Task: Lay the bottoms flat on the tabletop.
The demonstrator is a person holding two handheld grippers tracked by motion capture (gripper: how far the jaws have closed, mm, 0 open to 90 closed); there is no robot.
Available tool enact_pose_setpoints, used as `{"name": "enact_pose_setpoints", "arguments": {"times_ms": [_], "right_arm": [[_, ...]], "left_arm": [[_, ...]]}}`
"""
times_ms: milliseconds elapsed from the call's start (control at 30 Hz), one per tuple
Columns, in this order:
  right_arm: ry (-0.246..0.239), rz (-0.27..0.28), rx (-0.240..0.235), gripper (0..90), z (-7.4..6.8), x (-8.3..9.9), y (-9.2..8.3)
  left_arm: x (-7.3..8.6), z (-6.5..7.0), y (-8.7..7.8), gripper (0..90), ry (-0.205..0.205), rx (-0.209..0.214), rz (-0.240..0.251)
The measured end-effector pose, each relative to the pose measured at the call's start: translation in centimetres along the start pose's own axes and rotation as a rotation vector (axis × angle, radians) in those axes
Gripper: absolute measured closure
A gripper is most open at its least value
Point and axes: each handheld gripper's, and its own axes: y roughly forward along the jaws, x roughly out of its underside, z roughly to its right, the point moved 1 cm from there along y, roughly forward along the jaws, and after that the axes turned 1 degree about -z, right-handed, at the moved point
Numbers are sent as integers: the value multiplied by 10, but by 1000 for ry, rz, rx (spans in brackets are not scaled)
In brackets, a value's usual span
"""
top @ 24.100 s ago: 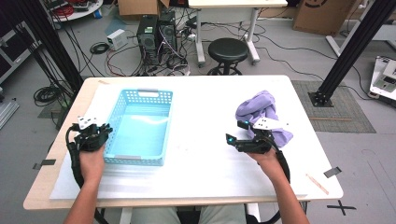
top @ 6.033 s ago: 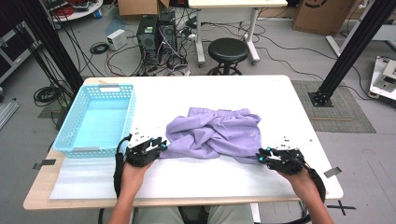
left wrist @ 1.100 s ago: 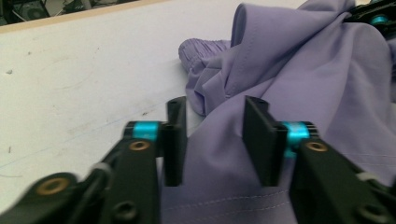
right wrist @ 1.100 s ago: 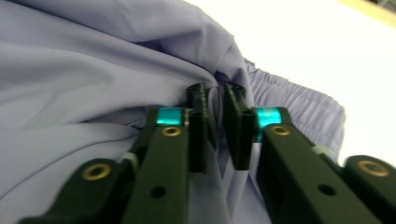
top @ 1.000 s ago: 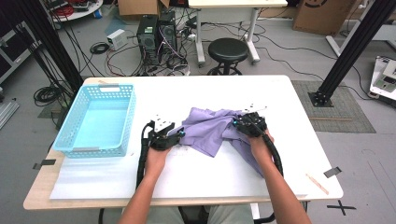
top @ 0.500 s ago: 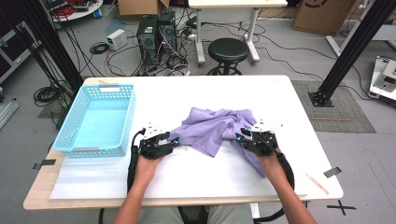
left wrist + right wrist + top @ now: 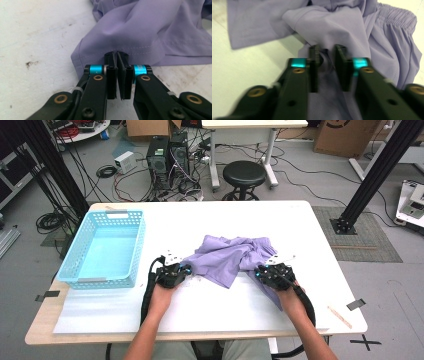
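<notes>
A crumpled purple garment (image 7: pixel 230 257) lies on the middle of the white table (image 7: pixel 225 315). At its left corner, my left gripper (image 7: pixel 188 269) is shut on the stitched hem (image 7: pixel 140 48); the jaws (image 7: pixel 116 53) have just closed and stand almost together. My right gripper (image 7: pixel 260 271) is at the garment's lower right part. Its jaws (image 7: pixel 327 50) have just been closing, and a fold of the purple cloth (image 7: pixel 332 22) is pinched in the narrow gap left between them. An elastic waistband (image 7: pixel 397 20) shows to the right of that fold.
A light blue plastic basket (image 7: pixel 138 245) stands at the table's left, apart from the garment. A thin white sheet (image 7: pixel 100 312) covers the front left of the table. A stool (image 7: pixel 245 172), computers and cables sit on the floor beyond the far edge.
My right gripper has moved toward the near edge and slightly right, drawing part of the garment with it. My left gripper stayed at the left corner.
</notes>
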Motion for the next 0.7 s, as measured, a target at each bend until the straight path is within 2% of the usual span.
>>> {"name": "enact_pose_setpoints", "arguments": {"times_ms": [33,67,200,400,567,700], "right_arm": [[-9,-4,-3,882,0,1,0],[-18,-5,-3,892,-1,2,0],[-31,17,-20,895,-3,5,-8],[-63,58,-63,895,-14,14,-35],[-94,68,-69,895,-19,32,-58],[-110,69,-108,894,-20,49,-74]], "left_arm": [[1,0,-2,881,-2,7,10],[1,0,-4,882,3,10,18],[3,-1,-12,886,7,18,46],[5,0,-19,872,13,13,70],[4,-1,-22,717,1,4,88],[3,-3,-21,614,-28,1,95]]}}
